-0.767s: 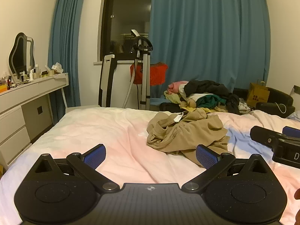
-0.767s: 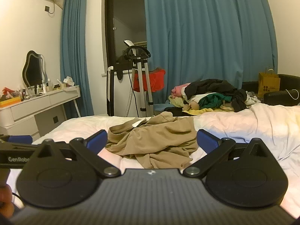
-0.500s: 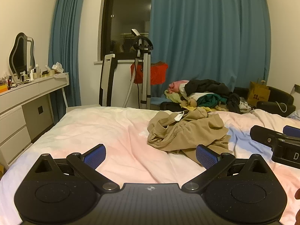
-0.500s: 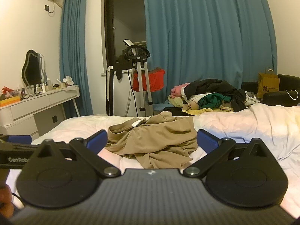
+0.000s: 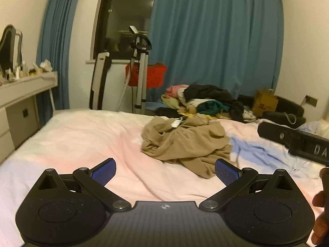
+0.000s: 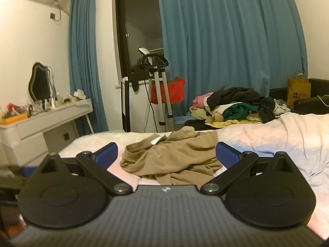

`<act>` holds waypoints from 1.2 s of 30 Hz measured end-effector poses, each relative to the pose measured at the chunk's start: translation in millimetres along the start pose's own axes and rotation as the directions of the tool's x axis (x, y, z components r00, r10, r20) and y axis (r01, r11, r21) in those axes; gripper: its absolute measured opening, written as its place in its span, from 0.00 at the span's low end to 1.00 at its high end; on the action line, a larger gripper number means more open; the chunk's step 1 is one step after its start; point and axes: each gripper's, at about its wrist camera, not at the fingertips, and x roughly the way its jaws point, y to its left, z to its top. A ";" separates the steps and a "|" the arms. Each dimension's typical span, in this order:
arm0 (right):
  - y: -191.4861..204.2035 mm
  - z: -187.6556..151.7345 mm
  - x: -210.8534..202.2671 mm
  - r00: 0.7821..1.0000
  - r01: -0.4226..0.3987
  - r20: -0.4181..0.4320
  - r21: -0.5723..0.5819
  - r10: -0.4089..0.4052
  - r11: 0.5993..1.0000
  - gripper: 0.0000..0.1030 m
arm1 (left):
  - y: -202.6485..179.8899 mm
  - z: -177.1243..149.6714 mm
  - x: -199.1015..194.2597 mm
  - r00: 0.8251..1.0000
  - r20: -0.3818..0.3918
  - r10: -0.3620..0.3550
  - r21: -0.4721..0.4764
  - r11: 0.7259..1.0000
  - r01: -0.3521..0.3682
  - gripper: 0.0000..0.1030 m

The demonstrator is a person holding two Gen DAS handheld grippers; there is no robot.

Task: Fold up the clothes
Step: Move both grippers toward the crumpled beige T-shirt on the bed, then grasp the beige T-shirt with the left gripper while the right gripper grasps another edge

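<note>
A crumpled tan garment [image 5: 185,142] with a white label lies on the bed [image 5: 86,140], ahead and to the right of my left gripper [image 5: 165,171], which is open and empty. In the right wrist view the same garment [image 6: 172,156] lies just ahead between the fingers of my right gripper [image 6: 166,156], also open and empty, low over the bed [image 6: 277,135]. The right gripper's body shows at the right edge of the left wrist view [image 5: 296,142].
A pile of mixed clothes [image 5: 203,100] lies beyond the bed's far edge. A garment steamer stand [image 5: 139,70] and a red item [image 5: 148,76] stand by the window. A white dresser [image 6: 45,121] is at left. A yellow paper bag [image 6: 298,90] is far right.
Both grippers have moved forward, nearer the tan garment; the right one has dropped lower toward it. Both stay open.
</note>
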 end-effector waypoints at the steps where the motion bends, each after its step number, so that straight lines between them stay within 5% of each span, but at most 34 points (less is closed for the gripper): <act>1: -0.2 2.2 -1.4 1.000 0.002 0.007 0.004 -0.002 1.000 1.00 | -1.0 -1.2 -0.1 1.000 0.002 0.012 0.008 1.000 -0.012 1.00; 11: -11.6 20.7 -19.5 0.985 0.073 0.157 0.000 -0.073 0.997 1.00 | -18.7 1.4 1.1 0.992 0.068 0.110 0.135 0.984 -0.119 1.00; 23: -53.3 31.0 7.8 0.966 0.120 0.214 0.118 -0.144 0.986 1.00 | 7.2 33.4 92.0 0.991 -0.118 0.067 -0.005 0.998 -0.068 1.00; 30: -46.3 2.0 34.5 0.981 0.158 0.112 0.028 -0.160 0.987 1.00 | 31.9 48.0 150.7 0.973 -0.229 0.013 -0.160 0.986 -0.051 0.95; 36: -51.5 -4.7 49.3 0.984 0.158 0.069 0.112 -0.167 0.981 1.00 | 70.9 38.6 197.4 0.966 -0.232 -0.115 -0.435 0.901 0.003 0.88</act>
